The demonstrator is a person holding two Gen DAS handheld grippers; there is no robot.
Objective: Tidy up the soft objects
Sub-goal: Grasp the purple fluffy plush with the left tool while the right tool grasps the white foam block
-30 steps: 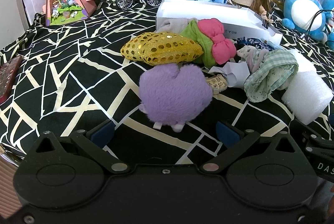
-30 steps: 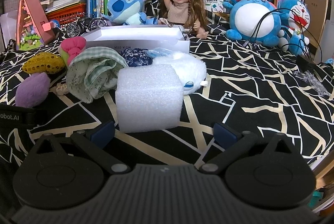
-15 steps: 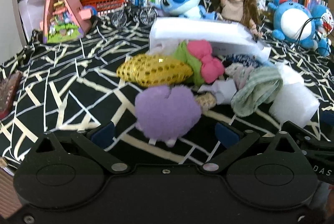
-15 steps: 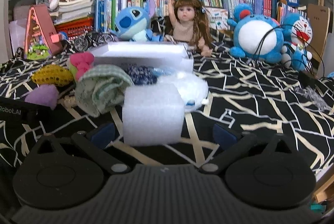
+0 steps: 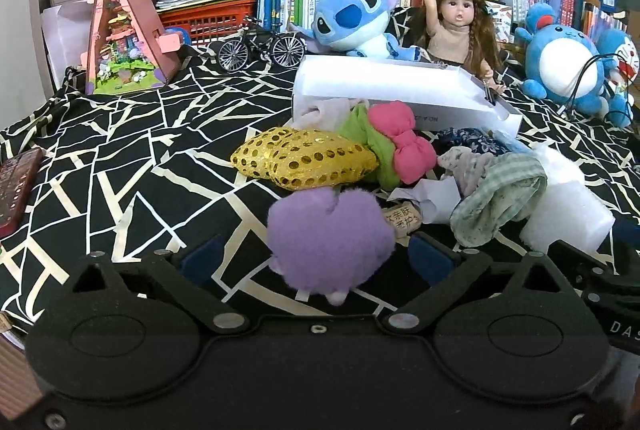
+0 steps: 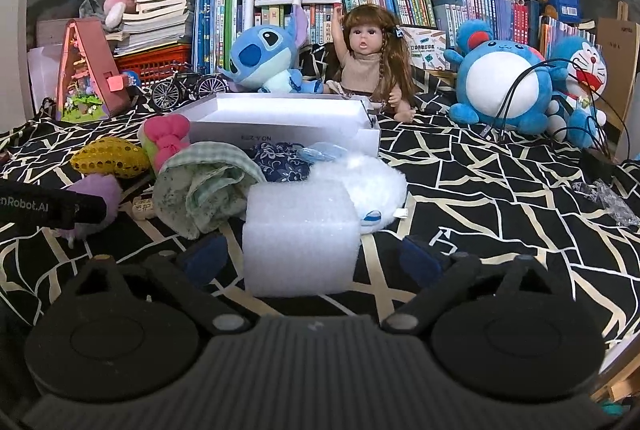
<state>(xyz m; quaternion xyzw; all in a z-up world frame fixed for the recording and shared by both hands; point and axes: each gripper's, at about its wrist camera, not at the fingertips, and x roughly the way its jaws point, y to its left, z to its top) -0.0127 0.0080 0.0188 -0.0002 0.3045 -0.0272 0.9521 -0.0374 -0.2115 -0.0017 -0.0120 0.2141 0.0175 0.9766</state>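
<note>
Purple plush toy (image 5: 330, 236) and white foam block (image 6: 298, 236), both light and compressible, lie on the cloth between the closing, not-yet-touching jaws of left gripper (image 5: 316, 257) and right gripper (image 6: 310, 257); grip mid-body.

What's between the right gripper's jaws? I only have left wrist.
Observer: The white foam block stands between the right gripper and its blue pads. The jaws are open and have just been closing, with gaps on both sides.
Operator: Anything behind it?
Observer: A fluffy white plush sits right behind it, toward its right.
Operator: Obstacles further right?
Observer: Only clear plastic scraps on the cloth, well apart from the block.
</note>
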